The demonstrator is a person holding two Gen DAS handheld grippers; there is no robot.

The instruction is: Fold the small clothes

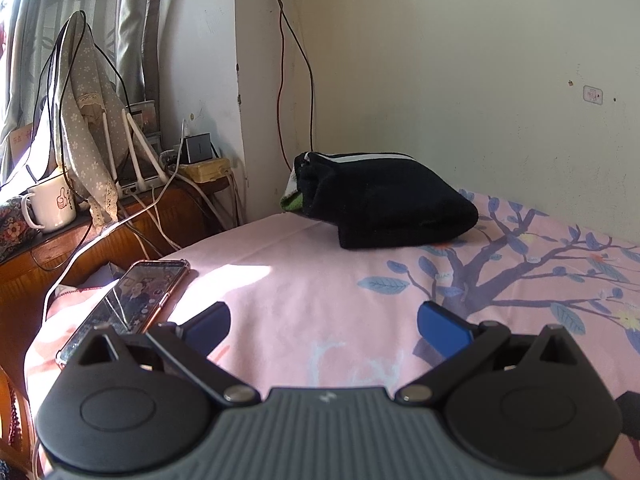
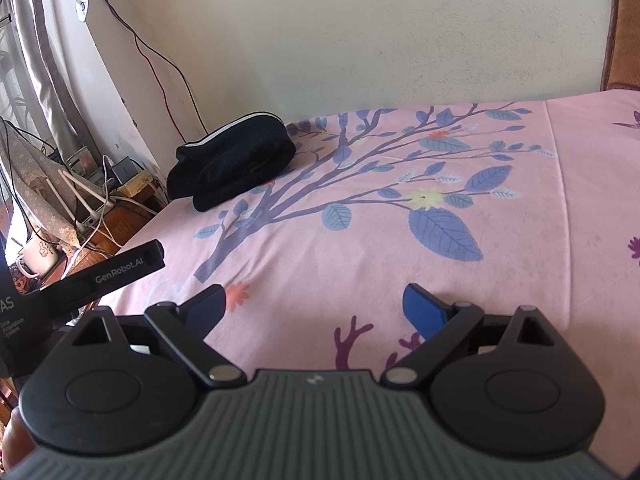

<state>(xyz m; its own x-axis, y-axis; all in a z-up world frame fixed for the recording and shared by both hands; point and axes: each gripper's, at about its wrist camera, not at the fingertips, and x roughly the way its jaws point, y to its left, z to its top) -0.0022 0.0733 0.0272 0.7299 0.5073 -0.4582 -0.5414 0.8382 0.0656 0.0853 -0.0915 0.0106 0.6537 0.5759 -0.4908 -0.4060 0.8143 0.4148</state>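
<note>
A folded black garment (image 1: 384,204) with a white stripe lies on the pink flowered bedsheet (image 1: 320,280) near the wall corner; it also shows in the right wrist view (image 2: 236,162) at the far left of the bed. My left gripper (image 1: 324,320) is open and empty, low over the sheet, well short of the garment. My right gripper (image 2: 314,304) is open and empty over the sheet (image 2: 400,240), far from the garment. The left gripper's body (image 2: 100,276) shows at the left edge of the right wrist view.
A phone (image 1: 128,304) lies on the bed's left edge beside my left gripper. A wooden bedside table (image 1: 100,232) holds a white mug (image 1: 50,204), a router, a power strip and cables. The wall (image 2: 360,40) runs behind the bed.
</note>
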